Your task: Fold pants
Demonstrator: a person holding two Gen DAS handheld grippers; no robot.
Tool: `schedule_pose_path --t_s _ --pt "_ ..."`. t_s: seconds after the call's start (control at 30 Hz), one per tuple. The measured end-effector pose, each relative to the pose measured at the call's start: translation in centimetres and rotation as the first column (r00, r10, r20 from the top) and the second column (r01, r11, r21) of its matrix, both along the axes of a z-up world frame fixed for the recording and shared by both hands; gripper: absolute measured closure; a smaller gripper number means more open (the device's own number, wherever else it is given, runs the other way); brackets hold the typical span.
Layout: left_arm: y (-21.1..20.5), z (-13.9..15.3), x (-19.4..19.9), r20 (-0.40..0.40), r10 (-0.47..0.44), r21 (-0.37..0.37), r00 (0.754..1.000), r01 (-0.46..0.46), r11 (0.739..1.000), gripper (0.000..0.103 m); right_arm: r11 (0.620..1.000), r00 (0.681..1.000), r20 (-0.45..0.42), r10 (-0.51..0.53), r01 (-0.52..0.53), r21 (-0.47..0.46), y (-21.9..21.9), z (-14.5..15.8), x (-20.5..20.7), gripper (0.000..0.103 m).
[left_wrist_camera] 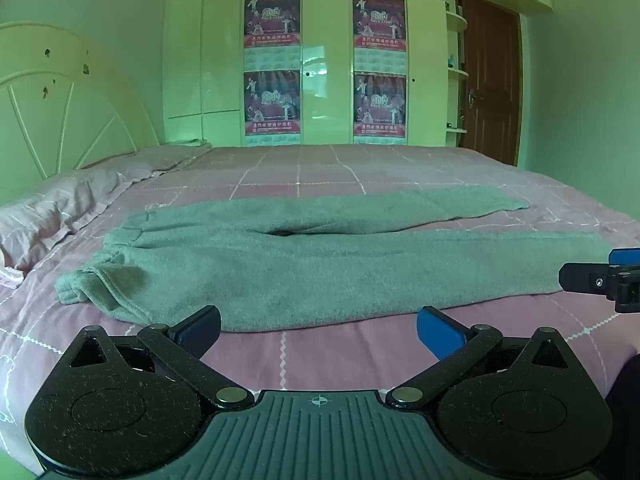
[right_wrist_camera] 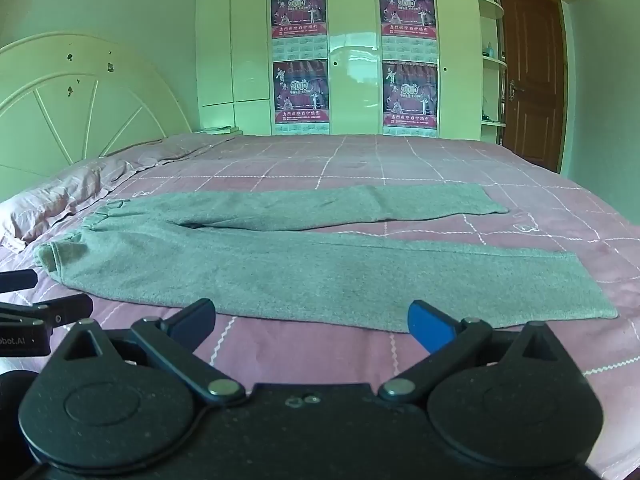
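Grey pants (left_wrist_camera: 304, 264) lie flat across the pink bed, waistband to the left, both legs stretched to the right and spread apart. They show the same way in the right wrist view (right_wrist_camera: 280, 268). My left gripper (left_wrist_camera: 318, 330) is open and empty, just in front of the near edge of the near leg. My right gripper (right_wrist_camera: 312, 322) is open and empty, also just short of that near edge, further toward the leg end. The right gripper shows at the right edge of the left wrist view (left_wrist_camera: 600, 280); the left gripper shows at the left edge of the right wrist view (right_wrist_camera: 44, 308).
The bed has a pink checked cover (right_wrist_camera: 400, 160). Pink pillows (left_wrist_camera: 60, 204) lie at the left by a white headboard (left_wrist_camera: 52, 100). A white wardrobe with posters (left_wrist_camera: 320, 64) stands behind the bed, and a brown door (left_wrist_camera: 492, 76) at the back right.
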State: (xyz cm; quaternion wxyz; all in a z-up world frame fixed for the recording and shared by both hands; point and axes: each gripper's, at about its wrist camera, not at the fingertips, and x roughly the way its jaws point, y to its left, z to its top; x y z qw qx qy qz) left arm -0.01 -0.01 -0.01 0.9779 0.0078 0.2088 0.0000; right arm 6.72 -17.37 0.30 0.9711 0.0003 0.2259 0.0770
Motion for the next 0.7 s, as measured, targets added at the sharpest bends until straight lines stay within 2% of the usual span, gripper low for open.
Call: schedule_pose_path --t_s 0.7 --pt "0.32 -0.03 0.00 -0.006 -0.005 0.002 1.000 0.005 1.000 0.000 1.000 1.000 -0.001 -0.001 0.001 -0.007 0.00 0.05 0.02 0.006"
